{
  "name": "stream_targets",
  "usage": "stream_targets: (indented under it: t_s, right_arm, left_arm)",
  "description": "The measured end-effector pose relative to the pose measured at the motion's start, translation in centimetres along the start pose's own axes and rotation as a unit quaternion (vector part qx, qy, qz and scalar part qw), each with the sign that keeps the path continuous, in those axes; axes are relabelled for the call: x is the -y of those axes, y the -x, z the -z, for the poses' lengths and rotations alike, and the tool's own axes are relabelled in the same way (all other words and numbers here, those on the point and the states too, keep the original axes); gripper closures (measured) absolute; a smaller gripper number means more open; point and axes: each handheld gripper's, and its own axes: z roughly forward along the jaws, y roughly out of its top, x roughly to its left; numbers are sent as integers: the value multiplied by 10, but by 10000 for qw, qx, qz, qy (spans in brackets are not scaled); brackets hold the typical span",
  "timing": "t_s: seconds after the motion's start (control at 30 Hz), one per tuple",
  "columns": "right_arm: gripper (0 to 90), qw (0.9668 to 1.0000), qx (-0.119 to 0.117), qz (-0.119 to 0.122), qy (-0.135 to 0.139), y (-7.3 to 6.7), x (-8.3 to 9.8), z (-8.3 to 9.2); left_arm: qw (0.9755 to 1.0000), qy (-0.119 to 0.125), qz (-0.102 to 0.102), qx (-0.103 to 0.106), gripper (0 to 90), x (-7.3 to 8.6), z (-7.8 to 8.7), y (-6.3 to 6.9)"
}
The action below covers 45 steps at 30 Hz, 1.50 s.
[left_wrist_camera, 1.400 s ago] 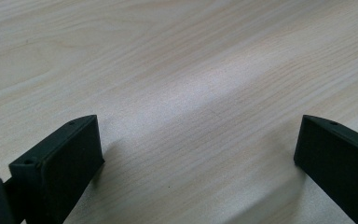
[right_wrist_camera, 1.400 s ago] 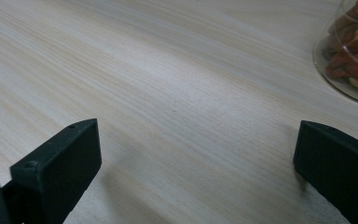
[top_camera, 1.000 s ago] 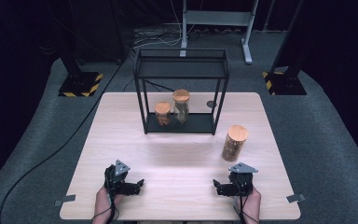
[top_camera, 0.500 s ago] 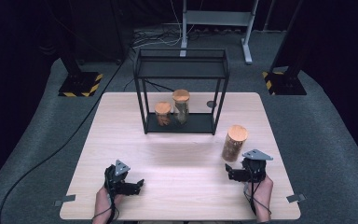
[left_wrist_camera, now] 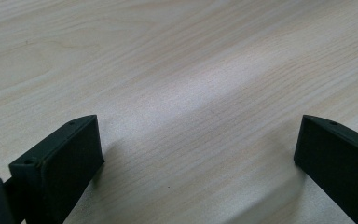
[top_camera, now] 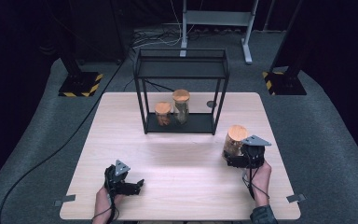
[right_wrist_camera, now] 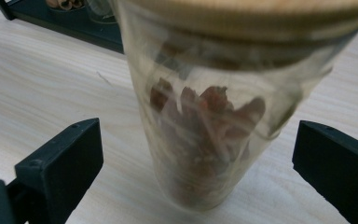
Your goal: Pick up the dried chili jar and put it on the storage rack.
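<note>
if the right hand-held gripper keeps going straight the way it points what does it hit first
The glass jar with the wooden lid, standing on the table right ahead between the open jaws of the right hand-held gripper. Neither jaw looks to touch it yet.

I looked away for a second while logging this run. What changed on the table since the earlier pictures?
The right gripper moved forward from the table's near edge up to the jar; its open fingers now flank the jar without closing on it. The left gripper, the rack and its two jars stayed put.
</note>
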Motion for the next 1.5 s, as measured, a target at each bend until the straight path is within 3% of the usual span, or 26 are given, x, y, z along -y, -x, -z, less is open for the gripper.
stream_targets:
  t_s: [0.83, 1.1, 1.5]
  right_arm:
    - [4, 9984, 4, -107, 563, 5, -19, -11]
    - [228, 9972, -139, -189, 706, 8, -15, -9]
    - [243, 9964, 15, -182, 823, 3, -13, -8]
  left_arm:
    - [10000, -2, 3, 5, 3, 0, 0, 0]
    - [10000, -3, 6, 6, 3, 0, 0, 0]
    - [10000, -6, 0, 10, 3, 0, 0, 0]
